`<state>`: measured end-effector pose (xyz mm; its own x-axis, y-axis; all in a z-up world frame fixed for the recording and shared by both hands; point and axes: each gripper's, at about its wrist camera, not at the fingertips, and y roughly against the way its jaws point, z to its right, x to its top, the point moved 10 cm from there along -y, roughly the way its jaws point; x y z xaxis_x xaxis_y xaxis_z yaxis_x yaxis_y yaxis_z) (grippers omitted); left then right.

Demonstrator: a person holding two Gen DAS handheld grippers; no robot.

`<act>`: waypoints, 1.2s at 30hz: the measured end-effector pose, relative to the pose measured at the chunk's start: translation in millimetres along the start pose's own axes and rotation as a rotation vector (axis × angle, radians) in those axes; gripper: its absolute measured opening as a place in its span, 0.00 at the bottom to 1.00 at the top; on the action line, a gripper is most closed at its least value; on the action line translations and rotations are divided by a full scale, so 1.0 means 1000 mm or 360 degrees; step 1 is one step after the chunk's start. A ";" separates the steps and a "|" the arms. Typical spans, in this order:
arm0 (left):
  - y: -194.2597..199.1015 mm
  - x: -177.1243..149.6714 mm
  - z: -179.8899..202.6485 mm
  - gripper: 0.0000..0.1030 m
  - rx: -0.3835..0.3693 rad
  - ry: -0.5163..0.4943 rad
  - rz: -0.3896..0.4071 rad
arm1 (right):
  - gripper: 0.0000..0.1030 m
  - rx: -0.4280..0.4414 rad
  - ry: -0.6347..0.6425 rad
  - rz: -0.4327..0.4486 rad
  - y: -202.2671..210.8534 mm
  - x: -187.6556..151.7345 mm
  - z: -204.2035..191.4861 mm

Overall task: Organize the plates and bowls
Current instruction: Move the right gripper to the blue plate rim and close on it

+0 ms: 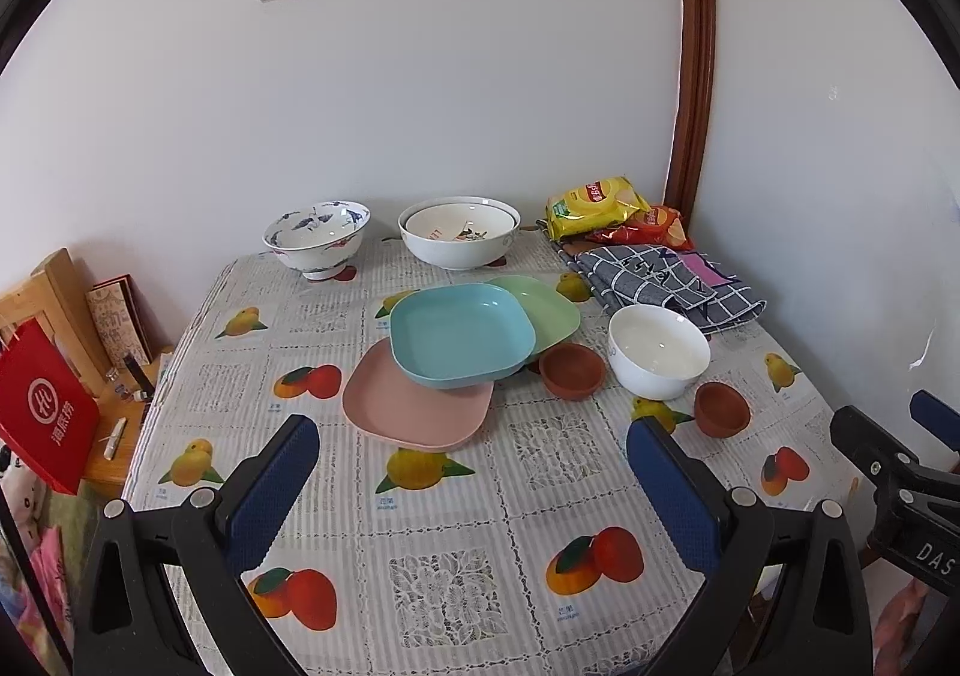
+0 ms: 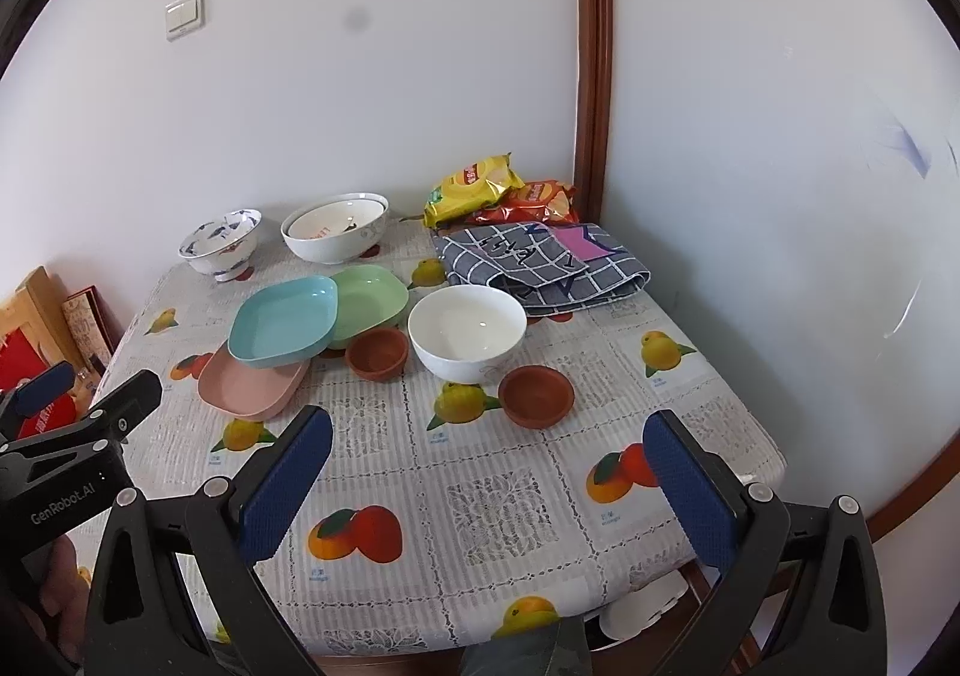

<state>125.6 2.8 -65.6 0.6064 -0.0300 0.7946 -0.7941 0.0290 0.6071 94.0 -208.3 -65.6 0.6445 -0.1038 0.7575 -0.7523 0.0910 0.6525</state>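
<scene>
Three square plates overlap mid-table: a blue plate (image 1: 459, 331) (image 2: 285, 319) rests on a pink plate (image 1: 414, 406) (image 2: 252, 382) and a green plate (image 1: 543, 307) (image 2: 369, 295). A plain white bowl (image 1: 657, 349) (image 2: 468, 331) stands to their right, with two small brown bowls (image 1: 573, 370) (image 1: 720, 409) (image 2: 378, 352) (image 2: 536, 387) beside it. At the back stand a blue-patterned bowl (image 1: 318, 238) (image 2: 222, 244) and two nested white bowls (image 1: 459, 238) (image 2: 336, 226). My left gripper (image 1: 474, 448) and right gripper (image 2: 486, 448) are open and empty above the near table.
Snack bags (image 1: 600, 205) (image 2: 474, 184) and a folded checked cloth (image 1: 660, 280) (image 2: 540, 262) lie at the back right corner. A wooden chair with a red bag (image 1: 42, 406) stands left of the table. Walls close the back and right sides.
</scene>
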 end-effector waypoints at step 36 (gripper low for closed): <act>-0.133 0.067 -0.060 0.99 0.0108 0.0177 -0.0187 | 0.93 0.0212 0.0117 -0.0078 -0.123 0.076 -0.071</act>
<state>274.2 56.5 -92.5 0.6931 0.0818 0.7161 -0.7160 -0.0360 0.6971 245.6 -156.8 -87.4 0.6855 -0.0317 0.7274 -0.7280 -0.0448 0.6841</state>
